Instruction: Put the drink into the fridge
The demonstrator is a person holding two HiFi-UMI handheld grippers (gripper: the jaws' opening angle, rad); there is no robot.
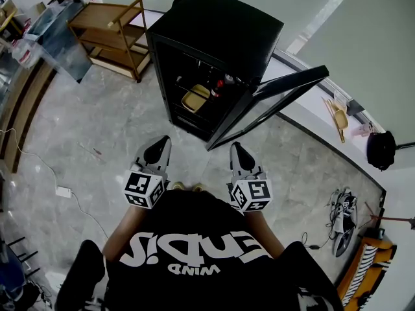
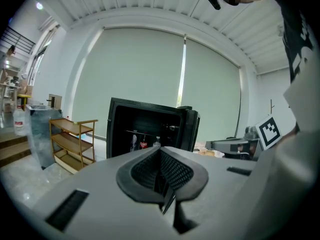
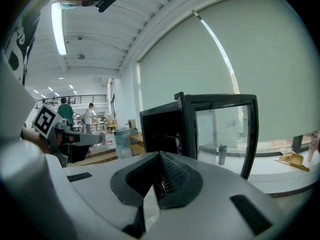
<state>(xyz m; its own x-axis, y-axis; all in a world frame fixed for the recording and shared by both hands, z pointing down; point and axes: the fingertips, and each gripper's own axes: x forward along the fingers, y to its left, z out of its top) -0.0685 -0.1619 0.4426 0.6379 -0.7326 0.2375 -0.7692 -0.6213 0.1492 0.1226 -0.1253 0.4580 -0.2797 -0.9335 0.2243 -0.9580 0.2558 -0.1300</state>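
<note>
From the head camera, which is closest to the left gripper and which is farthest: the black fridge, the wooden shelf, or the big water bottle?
1. The black fridge, just ahead of the left gripper.
2. The wooden shelf, farther off, up and to the left.
3. The big water bottle, farthest, by the left edge beyond the shelf.

Left gripper [image 1: 157, 149] and right gripper [image 1: 239, 153] held out front, side by side, apart from each other, jaws pointing forward and slightly inward. Left jaws pressed together, nothing between them. Right jaws also together, empty. Forearms mostly hidden.
</note>
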